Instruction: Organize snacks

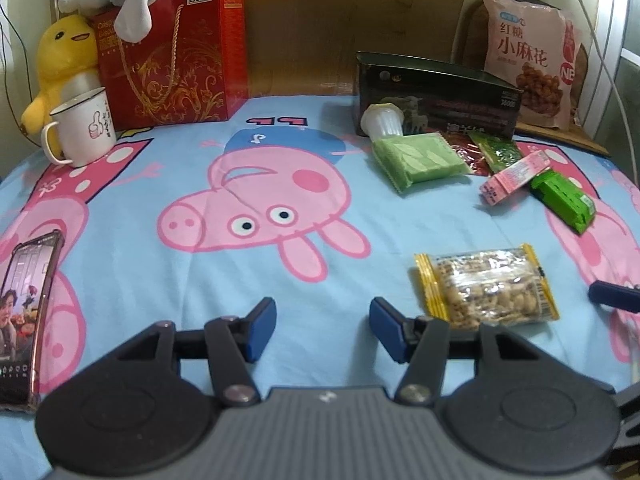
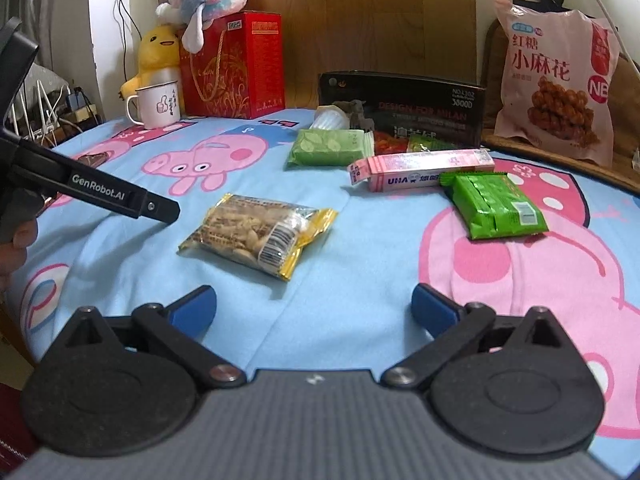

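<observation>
A yellow-edged clear peanut packet (image 1: 486, 286) (image 2: 258, 234) lies on the Peppa Pig sheet, just right of my left gripper (image 1: 322, 330), which is open and empty. My right gripper (image 2: 314, 308) is open and empty, with the packet ahead to its left. Farther back lie a pale green packet (image 1: 420, 158) (image 2: 330, 148), a pink box (image 1: 516, 176) (image 2: 420, 170), a bright green packet (image 1: 564, 200) (image 2: 498, 204) and a white jelly cup (image 1: 382, 120) (image 2: 330, 118). They sit in front of a black box (image 1: 436, 94) (image 2: 404, 104).
A red gift box (image 1: 176, 56) (image 2: 234, 64), plush toys (image 1: 64, 56) (image 2: 158, 52) and a white mug (image 1: 82, 132) (image 2: 158, 104) stand at the back left. A large pink snack bag (image 1: 532, 56) (image 2: 556, 84) leans at the back right. A phone (image 1: 24, 312) lies at the left.
</observation>
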`<state>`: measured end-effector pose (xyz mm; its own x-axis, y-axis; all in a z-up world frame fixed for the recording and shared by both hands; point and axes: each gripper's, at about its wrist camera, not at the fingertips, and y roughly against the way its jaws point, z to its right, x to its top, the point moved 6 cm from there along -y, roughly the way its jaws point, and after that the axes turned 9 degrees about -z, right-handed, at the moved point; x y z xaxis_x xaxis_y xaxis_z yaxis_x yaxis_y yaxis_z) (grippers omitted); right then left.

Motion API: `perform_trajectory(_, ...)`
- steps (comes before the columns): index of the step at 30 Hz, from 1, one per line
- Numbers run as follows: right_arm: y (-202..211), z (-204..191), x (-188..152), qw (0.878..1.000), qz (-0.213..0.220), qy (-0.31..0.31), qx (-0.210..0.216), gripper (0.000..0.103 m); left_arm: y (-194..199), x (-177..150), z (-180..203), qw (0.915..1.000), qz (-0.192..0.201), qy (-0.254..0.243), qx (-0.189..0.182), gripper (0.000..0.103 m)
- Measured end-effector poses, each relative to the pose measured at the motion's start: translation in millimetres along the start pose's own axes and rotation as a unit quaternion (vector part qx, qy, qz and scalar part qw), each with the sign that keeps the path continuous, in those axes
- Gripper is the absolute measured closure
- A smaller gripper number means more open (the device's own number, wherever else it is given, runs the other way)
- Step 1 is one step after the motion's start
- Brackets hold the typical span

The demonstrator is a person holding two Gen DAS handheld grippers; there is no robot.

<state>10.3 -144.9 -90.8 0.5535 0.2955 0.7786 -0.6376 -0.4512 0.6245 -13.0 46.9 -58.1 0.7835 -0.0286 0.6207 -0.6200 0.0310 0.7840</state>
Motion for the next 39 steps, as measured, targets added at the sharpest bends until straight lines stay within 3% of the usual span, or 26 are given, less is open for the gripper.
perform_trajectory(11, 0, 0, 2, 1.0, -0.001, -0.003, 0.003, 0.0, 0, 3, -8, 0.9992, 0.01, 0.002, 0.038, 0.049)
perform_trajectory(26, -4, -10, 5, 0.999, -0.007, 0.031, 0.018, 0.0, -7, 7, -12, 0.9989, 0.011, 0.007, 0.046, 0.047)
perform_trajectory(27, -5, -11, 6, 0.999, -0.008, 0.036, 0.021, 0.0, -6, 7, -12, 0.9994, 0.011, 0.01, 0.033, 0.047)
perform_trajectory(29, -6, -11, 8, 0.999, -0.01, 0.045, 0.026, 0.007, -1, 8, -8, 0.9988, 0.003, 0.014, -0.046, 0.045)
perform_trajectory(32, -7, -9, 13, 0.998, -0.013, 0.056, 0.031, 0.017, 7, 9, 5, 0.9891, -0.003, 0.001, -0.147, 0.037)
perform_trajectory(35, -8, -8, 16, 0.997, -0.015, 0.061, 0.041, 0.031, 5, 10, 15, 0.9807, -0.013, -0.012, -0.195, 0.036)
perform_trajectory(38, -11, -10, 20, 0.996, -0.016, 0.071, 0.049, 0.038, -8, 9, 25, 0.9758, -0.039, -0.017, -0.215, 0.044)
perform_trajectory(39, -13, -12, 22, 0.996, -0.016, 0.075, 0.053, 0.039, -8, 10, 28, 0.9763, -0.03, -0.023, -0.213, 0.052)
